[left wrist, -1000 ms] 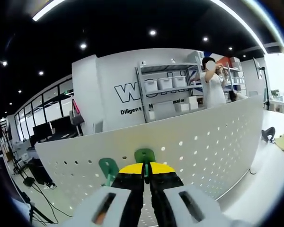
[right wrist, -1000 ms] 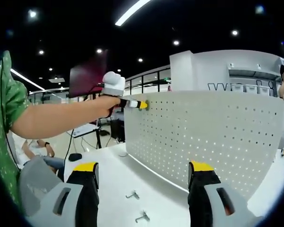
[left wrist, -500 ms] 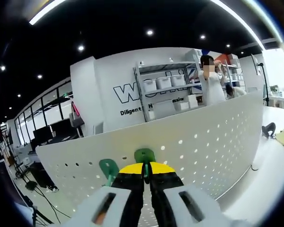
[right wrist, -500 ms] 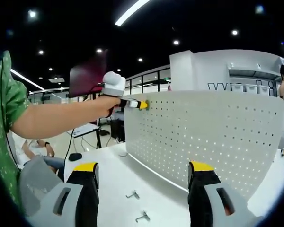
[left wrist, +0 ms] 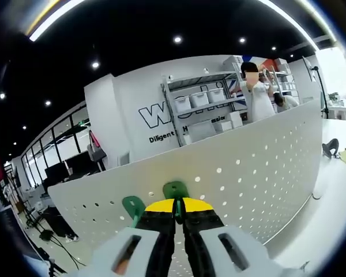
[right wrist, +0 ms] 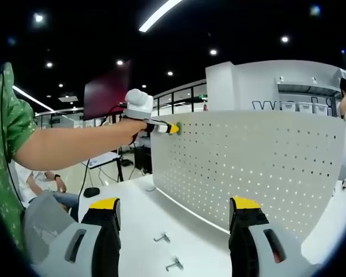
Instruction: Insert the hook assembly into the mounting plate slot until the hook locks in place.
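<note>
Holding a green hook assembly (left wrist: 176, 189) between its closed yellow-tipped jaws, the left gripper (left wrist: 177, 208) sits in the lower middle of the left gripper view, and the hook head sticks out just above the tips, pointing straight at the white perforated mounting plate (left wrist: 259, 167) that fills the middle band of that frame. The long axis of the hook seems to run along the jaws, so in my judgement the coming move is a push forward along this same line into a slot near the top edge of the plate; whether the hook is already touching the plate I cannot tell. A second green hook (left wrist: 134, 205) is seen just to the left of the held one, lower left of centre, and it looks already hung on the plate. In the right gripper view the left gripper (right wrist: 161, 127) appears small in the upper left of centre, held by a bare arm (right wrist: 75, 144), with its tips at the top left corner of the mounting plate (right wrist: 259, 167). The right gripper (right wrist: 173, 222) is wide open and holds nothing, its two jaws rising at the bottom of the frame, well apart from the plate. Between these jaws, on the white table (right wrist: 138, 213), lie two loose metal hooks (right wrist: 167, 251). The left gripper is clearly the nearer one to the slot
</note>
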